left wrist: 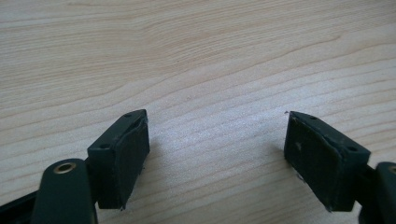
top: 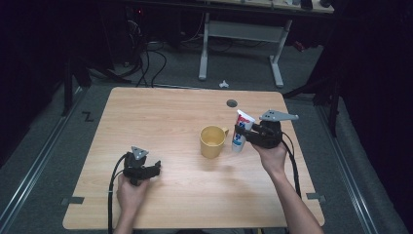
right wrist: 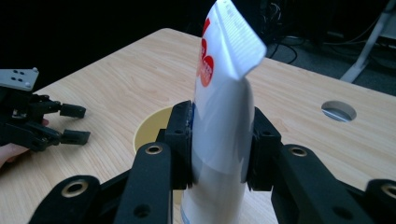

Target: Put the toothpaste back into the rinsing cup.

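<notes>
A white toothpaste tube (top: pixel 240 130) with red and blue print stands upright, crimped end up, just right of a yellow mug (top: pixel 212 141) at the table's middle. My right gripper (top: pixel 242 133) is shut on the tube's body; in the right gripper view both pads press its sides (right wrist: pixel 222 140) and the mug's rim (right wrist: pixel 147 128) shows behind the left jaw. My left gripper (top: pixel 156 168) rests low at the front left, held by a hand, jaws open. In the left gripper view its fingertips (left wrist: pixel 215 156) stand wide apart over bare wood.
The light wooden table (top: pixel 160 112) has a round cable hole (top: pixel 232 103) near its far edge. Beyond it stand a white desk frame (top: pixel 241 44) and loose cables on the floor. Cables trail from both grippers toward the front edge.
</notes>
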